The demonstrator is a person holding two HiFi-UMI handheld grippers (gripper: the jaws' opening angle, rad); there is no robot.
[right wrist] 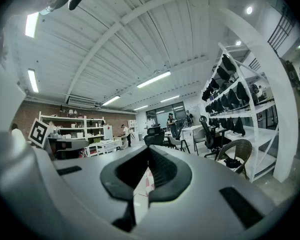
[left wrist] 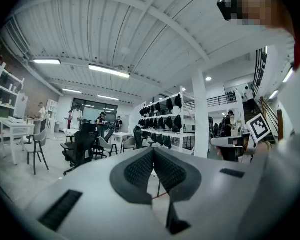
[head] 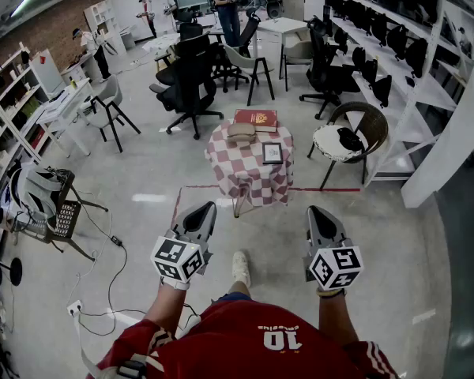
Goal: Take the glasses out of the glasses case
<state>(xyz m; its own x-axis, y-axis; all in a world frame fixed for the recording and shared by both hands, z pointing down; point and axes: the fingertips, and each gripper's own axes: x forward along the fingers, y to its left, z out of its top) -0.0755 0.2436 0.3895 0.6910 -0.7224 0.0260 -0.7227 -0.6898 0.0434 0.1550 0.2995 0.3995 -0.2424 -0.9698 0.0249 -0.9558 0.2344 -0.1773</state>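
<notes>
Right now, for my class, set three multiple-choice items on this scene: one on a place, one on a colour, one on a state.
1. Where does the glasses case lie?
A on the floor
B on the checked table
C on a wicker chair

2. What colour is the book behind the case?
A red
B blue
C green

3. How do the left gripper and right gripper stand?
A shut on the case
B jaws wide apart
C jaws together, empty

Answers:
1. B, since the case rests on the checked cloth.
2. A, since the book's cover is red.
3. C, since each gripper view shows the pads meeting with nothing between, short of the table.
</notes>
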